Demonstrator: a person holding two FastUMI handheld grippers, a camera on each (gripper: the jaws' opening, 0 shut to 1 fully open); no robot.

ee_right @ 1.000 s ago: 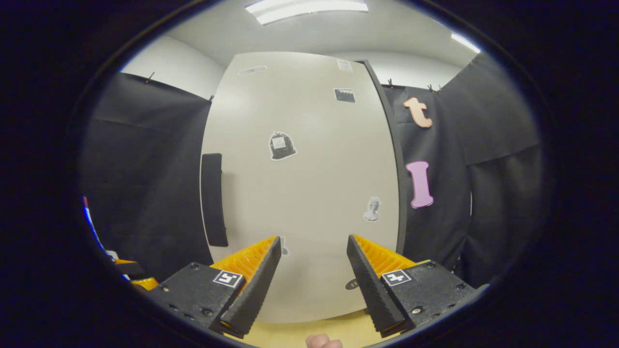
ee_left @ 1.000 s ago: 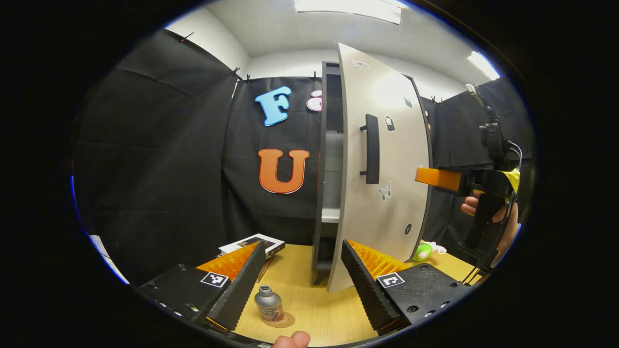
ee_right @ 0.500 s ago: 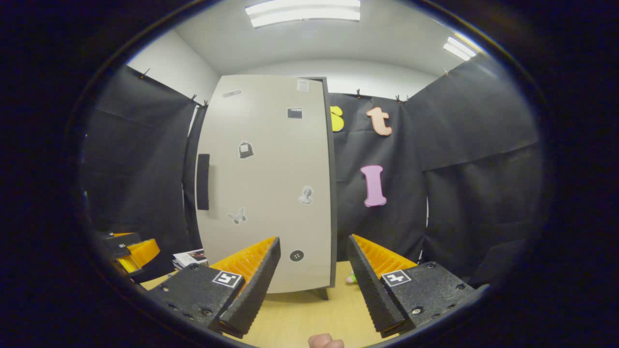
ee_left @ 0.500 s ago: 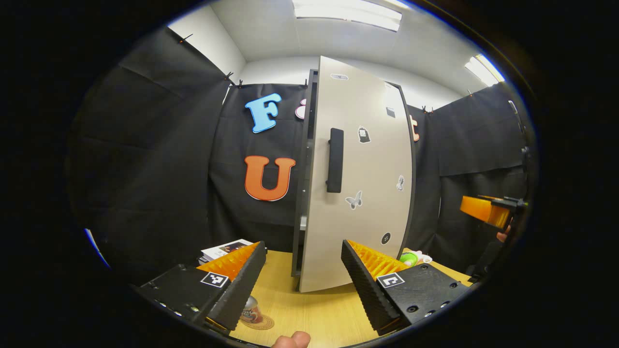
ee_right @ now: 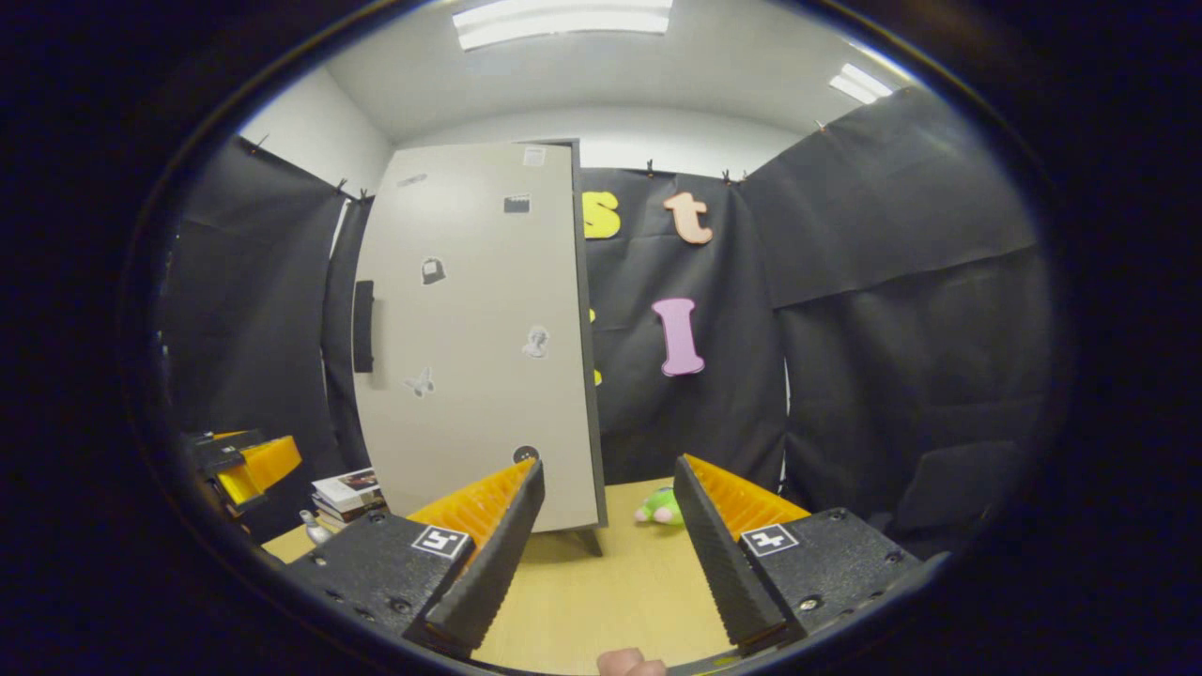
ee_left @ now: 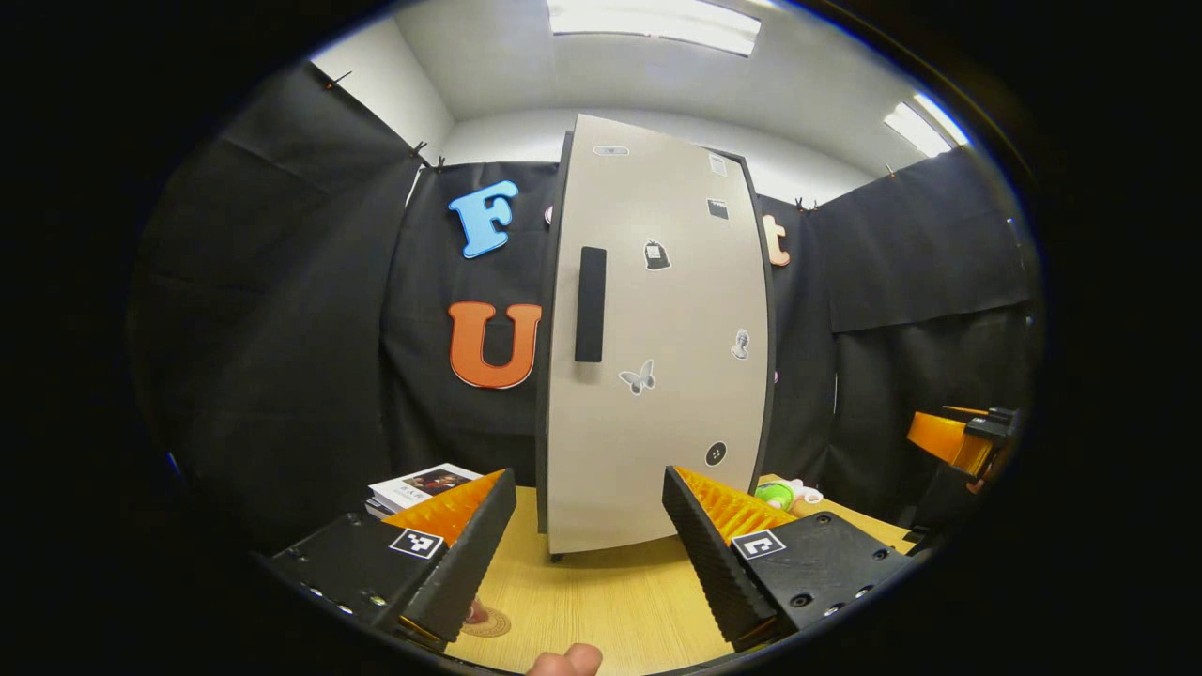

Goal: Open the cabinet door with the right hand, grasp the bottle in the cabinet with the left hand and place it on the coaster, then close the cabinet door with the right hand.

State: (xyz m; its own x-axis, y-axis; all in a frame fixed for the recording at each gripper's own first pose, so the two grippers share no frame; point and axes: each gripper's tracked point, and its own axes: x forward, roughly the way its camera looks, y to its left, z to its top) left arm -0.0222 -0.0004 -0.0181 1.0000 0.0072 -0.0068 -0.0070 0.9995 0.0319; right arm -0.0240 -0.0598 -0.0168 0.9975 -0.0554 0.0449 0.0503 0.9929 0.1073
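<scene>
The tall pale cabinet (ee_left: 657,357) stands on the wooden table with its door shut and its black handle (ee_left: 590,305) on the left edge. My left gripper (ee_left: 590,554) is open and empty in front of it. The round coaster (ee_left: 492,622) lies by the left finger, which hides nearly all of the bottle on it. My right gripper (ee_right: 608,545) is open and empty, well back from the cabinet (ee_right: 479,338). The right gripper view catches the silver bottle (ee_right: 308,526) at the far left, below the left gripper (ee_right: 249,465). The left gripper view has the right gripper (ee_left: 953,439) at far right.
A stack of books (ee_left: 423,483) lies left of the cabinet base. A green soft toy (ee_right: 662,507) sits on the table (ee_right: 601,601) right of the cabinet. Black cloth walls surround the booth.
The cabinet door has swung from ajar to fully shut. My right gripper has drawn back from the door. The bottle on the coaster has slipped behind my left finger in the left gripper view.
</scene>
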